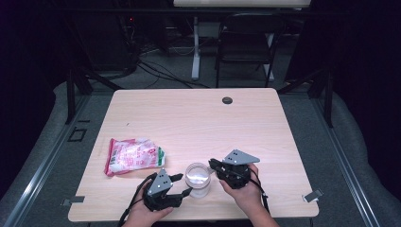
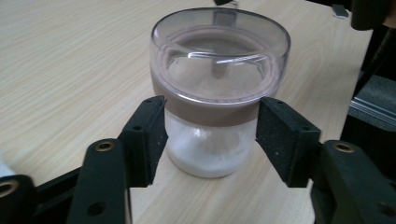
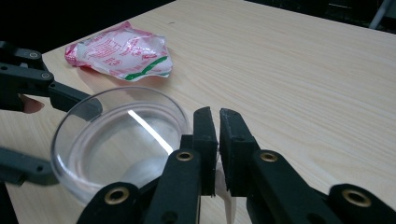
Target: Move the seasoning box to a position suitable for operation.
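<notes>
The left gripper has its jaws around the lower body of a small clear jar near the table's front edge; in the left gripper view the pads sit against the brown band or just off it, too close to tell. The right gripper is nearly shut on a thin white tab at the rim of the clear lid.

Judging from this, the lid is about to be opened: the left jaws should press firmly below the band so the jar cannot spin or tip, and the right should pull steadily, without jerking.

The left gripper view shows white powder in the jar. The right gripper view shows the tab, and the red-and-white packet lying well apart
</notes>
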